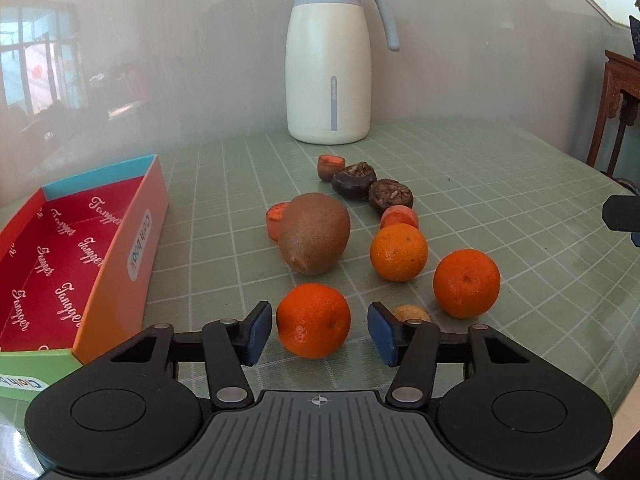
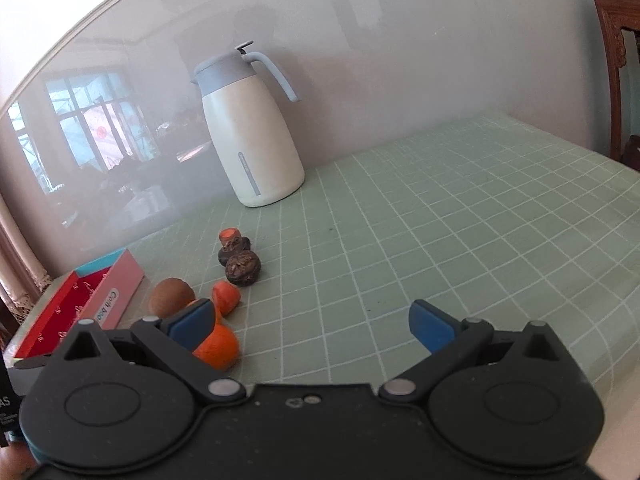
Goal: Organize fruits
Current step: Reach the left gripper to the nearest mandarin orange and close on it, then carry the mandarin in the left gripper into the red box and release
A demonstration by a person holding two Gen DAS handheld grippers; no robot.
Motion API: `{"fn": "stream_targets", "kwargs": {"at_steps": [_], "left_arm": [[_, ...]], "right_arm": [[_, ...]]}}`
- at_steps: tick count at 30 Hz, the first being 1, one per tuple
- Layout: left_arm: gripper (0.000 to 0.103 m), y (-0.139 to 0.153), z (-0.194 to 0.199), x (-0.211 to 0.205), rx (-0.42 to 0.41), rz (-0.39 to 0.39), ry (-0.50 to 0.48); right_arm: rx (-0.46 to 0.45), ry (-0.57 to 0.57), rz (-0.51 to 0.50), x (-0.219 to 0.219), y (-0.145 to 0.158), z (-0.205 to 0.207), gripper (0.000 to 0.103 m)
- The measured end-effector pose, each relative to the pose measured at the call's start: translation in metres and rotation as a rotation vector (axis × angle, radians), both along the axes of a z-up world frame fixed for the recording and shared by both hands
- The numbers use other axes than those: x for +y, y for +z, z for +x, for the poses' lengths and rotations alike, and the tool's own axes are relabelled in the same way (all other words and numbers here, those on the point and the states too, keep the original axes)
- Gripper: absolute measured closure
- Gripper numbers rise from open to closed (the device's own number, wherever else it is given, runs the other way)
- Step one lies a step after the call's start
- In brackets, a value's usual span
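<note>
In the left wrist view my left gripper is open, its blue pads either side of an orange on the green checked tablecloth, not clamped. Behind it lie a brown kiwi, two more oranges, small red-orange fruits and dark dried fruits. An open red-lined box sits to the left. In the right wrist view my right gripper is open and empty over bare cloth, right of an orange, the kiwi and the box.
A white and grey-blue thermos jug stands at the back by the wall; it also shows in the right wrist view. A small tan fruit lies behind my left gripper's right pad. A wooden stand is beyond the table's right edge.
</note>
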State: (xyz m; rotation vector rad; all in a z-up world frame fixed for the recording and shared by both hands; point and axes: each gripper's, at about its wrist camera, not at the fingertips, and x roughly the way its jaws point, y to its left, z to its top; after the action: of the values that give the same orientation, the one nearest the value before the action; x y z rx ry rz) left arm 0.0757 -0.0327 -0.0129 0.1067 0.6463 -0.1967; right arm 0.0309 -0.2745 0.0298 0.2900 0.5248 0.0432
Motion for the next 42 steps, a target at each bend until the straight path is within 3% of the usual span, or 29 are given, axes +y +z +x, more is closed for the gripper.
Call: {"fn": "stream_targets", "kwargs": {"at_steps": [11,18,24,28,31,42], "left_arm": [[0.061,-0.002,0.001,-0.002,0.004,0.000,0.020],[0.064,-0.001,0.000,0.000,0.002,-0.019,0.030],[0.064,0.014,-0.013,0.003,-0.098,-0.005,0.037],[0.064,0.034,-0.022,0.027,-0.212,-0.003,0.137],[0.064,0.044,-0.024,0.055,-0.251,0.000,0.252],[0.064,0.030,-0.006,0.141,-0.129,0.002,0.556]], "right_arm": [[0.035,-0.231,-0.210,-0.003,-0.004,0.002,0.000],[0.047,-0.217,-0.265,0.003,-0.007,0.004,0.000],[0.036,-0.196,-0.244,0.009,-0.004,0.005,0.000],[0.036,-0.184,-0.257,0.017,-0.004,0.007,0.000],[0.032,-0.173,-0.264,0.024,-0.004,0.009,0.000],[0.036,-0.093,-0.271,0.061,-0.005,0.021,0.000]]}}
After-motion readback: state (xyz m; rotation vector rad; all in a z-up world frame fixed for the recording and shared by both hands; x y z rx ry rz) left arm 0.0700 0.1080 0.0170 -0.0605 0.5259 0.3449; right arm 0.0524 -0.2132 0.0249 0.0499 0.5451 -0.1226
